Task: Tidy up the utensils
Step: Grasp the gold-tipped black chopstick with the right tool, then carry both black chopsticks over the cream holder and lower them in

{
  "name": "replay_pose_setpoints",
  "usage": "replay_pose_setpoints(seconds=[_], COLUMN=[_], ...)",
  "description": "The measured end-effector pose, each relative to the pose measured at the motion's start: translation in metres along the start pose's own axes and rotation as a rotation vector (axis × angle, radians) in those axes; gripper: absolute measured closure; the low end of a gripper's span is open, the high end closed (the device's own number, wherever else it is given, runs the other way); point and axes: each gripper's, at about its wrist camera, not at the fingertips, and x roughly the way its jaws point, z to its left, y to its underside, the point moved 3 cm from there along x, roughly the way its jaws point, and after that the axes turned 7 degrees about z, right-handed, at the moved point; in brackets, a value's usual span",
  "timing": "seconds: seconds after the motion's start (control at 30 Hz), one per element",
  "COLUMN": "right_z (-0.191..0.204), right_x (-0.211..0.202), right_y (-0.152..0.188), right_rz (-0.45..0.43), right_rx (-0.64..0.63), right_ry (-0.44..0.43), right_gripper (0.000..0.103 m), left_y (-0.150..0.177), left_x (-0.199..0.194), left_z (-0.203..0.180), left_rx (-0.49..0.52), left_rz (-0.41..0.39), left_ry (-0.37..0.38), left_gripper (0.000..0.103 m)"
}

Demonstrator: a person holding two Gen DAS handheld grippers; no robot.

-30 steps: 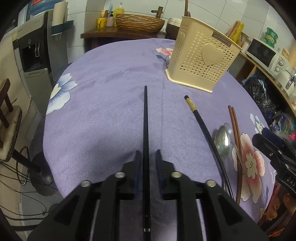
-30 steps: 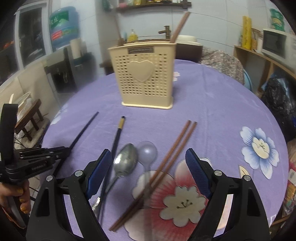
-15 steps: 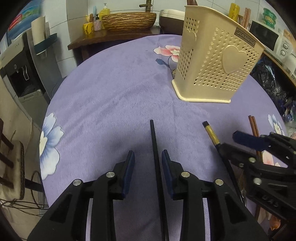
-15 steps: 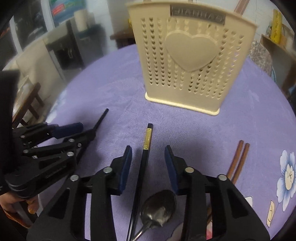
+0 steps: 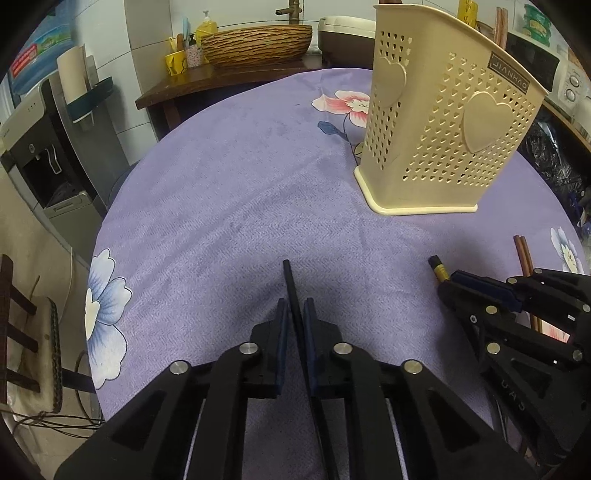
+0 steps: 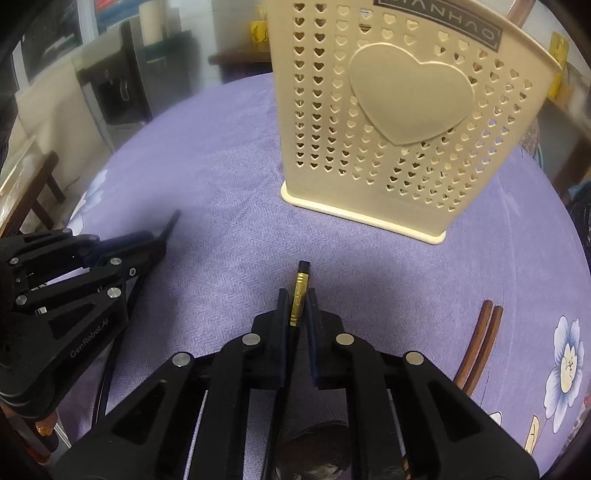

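Black and thin, one chopstick (image 5: 291,291) lies clamped between the pads of the left gripper (image 5: 294,314), its tip poking out ahead onto the purple tablecloth (image 5: 221,206). Just beside it, the right gripper (image 6: 295,306) has pinched the gold-banded end of a second black chopstick (image 6: 300,291), which also looks to be lying on the cloth. Both tools are clenched on their sticks, side by side and pointing steeply down toward the table.

Ahead of them stands the cream holder (image 6: 399,122) with its heart-shaped holes, upright and apart from both grippers. Something brown sticks up from its far corner (image 6: 517,9), so at least one item seems to be stowed already, though I cannot tell what.

By my reckoning the job is in its early part: the black pair is gripped but not lifted, and a pair of brown chopsticks (image 6: 480,339) waits on the cloth to the right. A dark rounded shape under the right gripper may be a spoon; it is too hidden to say.

Nothing lies between the grippers and the holder. The two tools are close together, so they could knock each other while rising. A wooden sideboard with a woven basket (image 5: 255,44) stands beyond the table.
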Motion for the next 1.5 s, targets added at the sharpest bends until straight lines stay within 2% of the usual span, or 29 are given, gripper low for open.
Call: replay_pose_setpoints(seconds=[0.2,0.33,0.4,0.57,0.7,0.8,0.9,1.17,1.33,1.5], right_z=[-0.011,-0.02,-0.027,-0.043,-0.064,-0.075,-0.082,-0.081,-0.081,-0.087], right_x=[-0.001,-0.023,-0.043,-0.109,-0.171,-0.205,-0.223,-0.234,-0.245,-0.275], right_y=[0.0,0.0,0.001,0.012,0.037,0.058,0.07,0.073,0.056,0.006], right_rz=[-0.015,-0.063,-0.103,-0.238,-0.362,-0.428,-0.462,-0.49,-0.519,-0.575], right_rx=[0.072,0.102,0.124,0.123,0.115,0.107,0.104,0.088,0.066,0.039], right_ry=[-0.088,-0.158,-0.226,-0.305,-0.343,-0.344,-0.332,-0.32,-0.305,-0.268], right_gripper=[0.095,0.095,0.095,0.095,0.095,0.095,0.095,0.095,0.095,0.095], left_y=[-0.003,-0.003,-0.003,0.002,0.014,0.023,0.025,0.023,0.008,-0.038], left_x=[0.0,-0.017,-0.036,-0.101,-0.152,-0.176,-0.185,-0.189,-0.198,-0.229], left_z=[0.003,0.005,0.007,0.007,0.003,-0.003,-0.009,-0.014,-0.018,-0.018], left_rx=[-0.045,-0.065,-0.08,-0.083,-0.055,-0.025,-0.004,0.008,0.022,0.028], left_rz=[-0.013,-0.064,-0.105,-0.242,-0.351,-0.405,-0.426,-0.433,-0.451,-0.505], left_ry=[0.043,0.071,0.112,0.194,0.229,0.231,0.237,0.237,0.24,0.244], left_gripper=[0.096,0.096,0.096,0.096,0.096,0.097,0.097,0.097,0.097,0.097])
